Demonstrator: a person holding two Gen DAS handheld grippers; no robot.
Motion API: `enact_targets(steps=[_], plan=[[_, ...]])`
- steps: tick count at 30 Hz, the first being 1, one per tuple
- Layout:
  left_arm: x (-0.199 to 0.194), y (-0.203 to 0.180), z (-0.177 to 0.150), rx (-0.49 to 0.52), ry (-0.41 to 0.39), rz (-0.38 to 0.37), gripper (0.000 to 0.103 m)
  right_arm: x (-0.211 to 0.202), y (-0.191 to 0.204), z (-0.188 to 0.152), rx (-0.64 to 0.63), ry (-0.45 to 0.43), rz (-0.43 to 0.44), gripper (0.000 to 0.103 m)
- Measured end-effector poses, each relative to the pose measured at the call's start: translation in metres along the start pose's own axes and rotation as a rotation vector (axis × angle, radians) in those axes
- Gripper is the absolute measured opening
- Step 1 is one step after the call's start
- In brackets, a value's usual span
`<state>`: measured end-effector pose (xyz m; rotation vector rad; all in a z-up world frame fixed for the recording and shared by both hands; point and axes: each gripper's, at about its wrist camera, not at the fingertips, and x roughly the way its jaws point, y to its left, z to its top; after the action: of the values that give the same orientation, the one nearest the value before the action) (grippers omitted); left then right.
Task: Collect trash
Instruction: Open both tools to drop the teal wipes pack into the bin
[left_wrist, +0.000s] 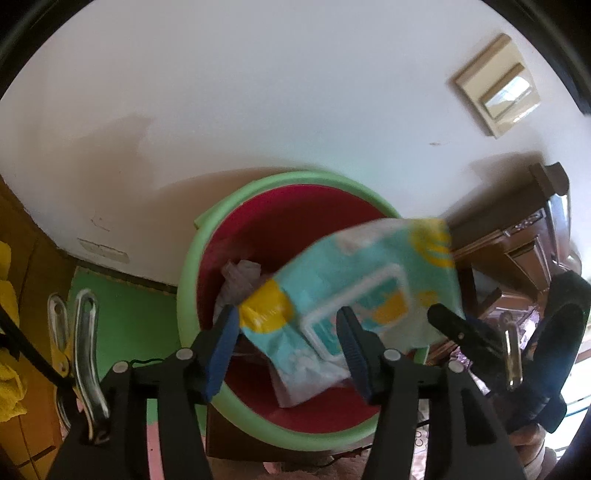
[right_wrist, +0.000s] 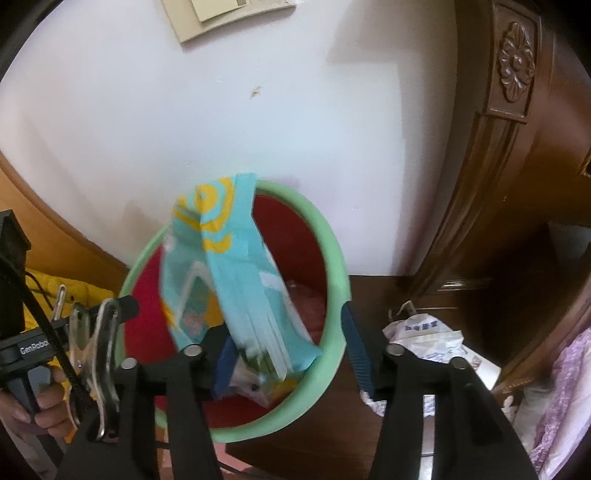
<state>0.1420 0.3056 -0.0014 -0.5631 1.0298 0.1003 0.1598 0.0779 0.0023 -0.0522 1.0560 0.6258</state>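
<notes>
A teal and yellow plastic wrapper (left_wrist: 354, 291) hangs blurred over the mouth of a red bin with a green rim (left_wrist: 192, 258). It also shows in the right wrist view (right_wrist: 229, 273) above the same bin (right_wrist: 334, 243). My left gripper (left_wrist: 291, 350) is open, its blue pads either side of the wrapper's lower part, not pinching it. My right gripper (right_wrist: 291, 354) is open too, with the wrapper just past its left finger (right_wrist: 221, 369). Crumpled trash (left_wrist: 240, 277) lies inside the bin. The right gripper's finger (left_wrist: 458, 332) shows at the wrapper's right edge.
A white wall stands behind the bin, with a beige switch plate (left_wrist: 498, 85). Dark carved wooden furniture (right_wrist: 517, 184) stands at the right. Crumpled paper and plastic (right_wrist: 424, 336) lie on the wooden surface beside the bin. A yellow cloth (left_wrist: 7, 332) hangs at the left.
</notes>
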Motion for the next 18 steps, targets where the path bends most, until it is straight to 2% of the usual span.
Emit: enact_targets(steps=[7,18], plan=[[0.001,-0.013,-0.001,0.029,0.006,-0.017,0.058,-0.003,0.005,-0.002,-0.034,-0.013,0.006,0.055],[0.016,-0.037,-0.003,0.084,0.041,-0.01,0.057,-0.021,-0.01,-0.012,0.017,-0.034,0.011,0.055]])
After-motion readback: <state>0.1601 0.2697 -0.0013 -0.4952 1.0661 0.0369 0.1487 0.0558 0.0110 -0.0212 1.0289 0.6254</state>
